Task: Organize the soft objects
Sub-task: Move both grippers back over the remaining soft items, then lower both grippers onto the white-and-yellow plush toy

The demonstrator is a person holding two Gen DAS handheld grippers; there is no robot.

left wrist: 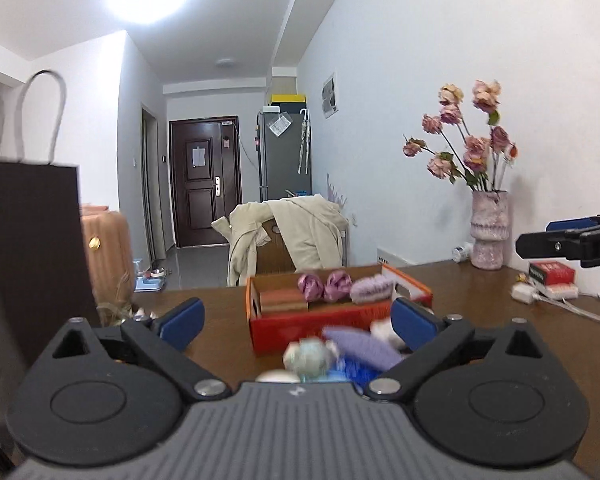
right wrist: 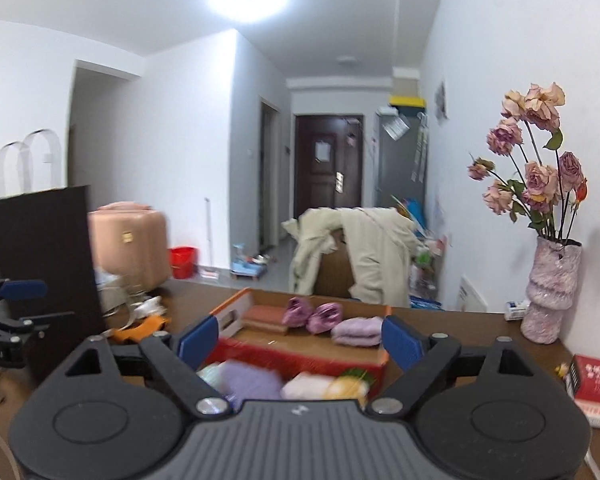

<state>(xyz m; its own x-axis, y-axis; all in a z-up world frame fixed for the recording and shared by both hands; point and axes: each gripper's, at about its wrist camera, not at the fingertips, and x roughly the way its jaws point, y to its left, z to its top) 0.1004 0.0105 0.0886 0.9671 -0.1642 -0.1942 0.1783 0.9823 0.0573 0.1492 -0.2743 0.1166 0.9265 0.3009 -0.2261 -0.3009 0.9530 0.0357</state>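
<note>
Left wrist view looks across a brown wooden table (left wrist: 480, 292) towards a far hallway. On its left stands a tall dark paper bag with pale handles (left wrist: 28, 240). At mid-table sits an orange-red cardboard box (left wrist: 300, 326), open at the top; along its far side lie a flat brown pad (left wrist: 282, 300), two pink-purple satin scrunchies (left wrist: 326, 286) and a folded lilac knitted cloth (left wrist: 370, 289). Just in front of the box, nearest the camera, a blurred heap of soft things (left wrist: 348, 350) in lilac, white, pale green and blue lies on the table. At the far right a pink textured vase of dried roses (left wrist: 489, 234) stands by the wall.

Neither tool holds anything. The left gripper (left wrist: 298, 318) has its blue-padded jaws spread wide, nothing between the pads. The right gripper (right wrist: 300, 340) is likewise spread wide and empty, framing the box and heap.
</note>
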